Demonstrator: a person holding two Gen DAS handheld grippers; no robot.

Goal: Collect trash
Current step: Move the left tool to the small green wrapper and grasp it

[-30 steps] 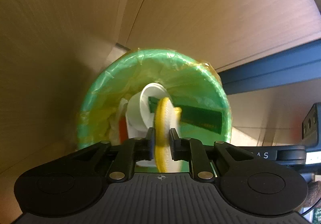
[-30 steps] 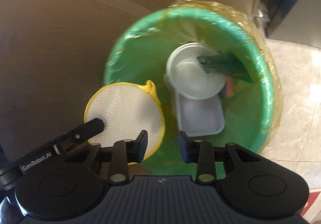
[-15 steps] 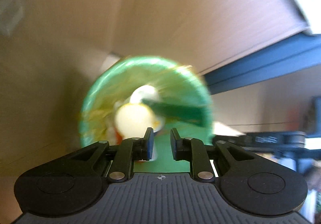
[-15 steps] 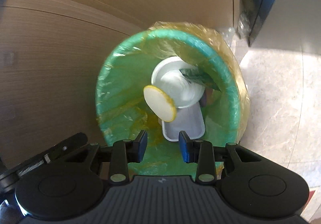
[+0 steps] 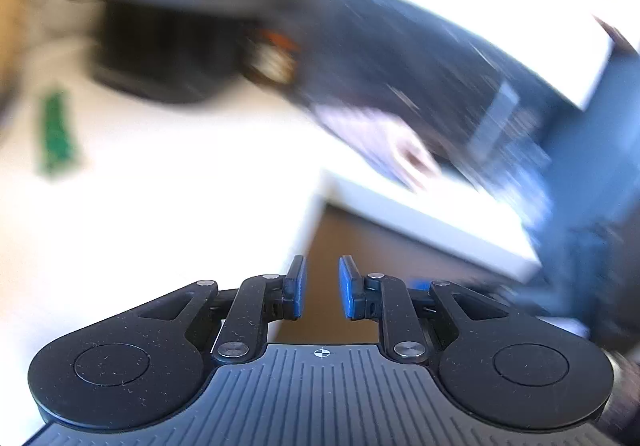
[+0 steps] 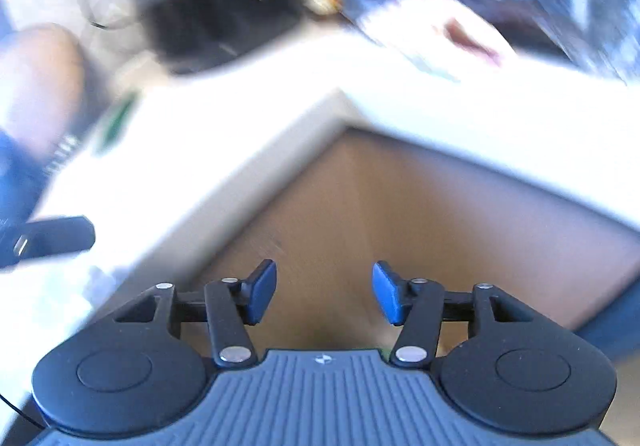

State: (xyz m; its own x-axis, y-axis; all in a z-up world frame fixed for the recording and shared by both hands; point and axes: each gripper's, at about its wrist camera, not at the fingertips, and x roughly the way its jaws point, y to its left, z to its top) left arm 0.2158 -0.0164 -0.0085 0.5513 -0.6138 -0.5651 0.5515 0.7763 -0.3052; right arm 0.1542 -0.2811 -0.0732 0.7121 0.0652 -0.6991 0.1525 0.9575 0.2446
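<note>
Both views are motion-blurred. My left gripper (image 5: 322, 288) is open and empty, over the corner of a white table (image 5: 160, 206). A small green wrapper (image 5: 58, 132) lies on the table at far left; it also shows as a green smear in the right wrist view (image 6: 116, 122). My right gripper (image 6: 324, 294) is open wide and empty, below the table corner (image 6: 280, 134), facing its brown wooden side (image 6: 400, 214). The green bin is out of view.
A black box (image 5: 160, 46) stands at the back of the table, also in the right wrist view (image 6: 216, 14). A pale crumpled item (image 5: 384, 142) lies near the table's far edge. The other gripper's black tip (image 6: 48, 238) shows at left.
The left gripper let go of the yellow-rimmed lid, which dropped into the green bin. Both grippers then swung up and away from the bin toward the white table. The right gripper opened wider.
</note>
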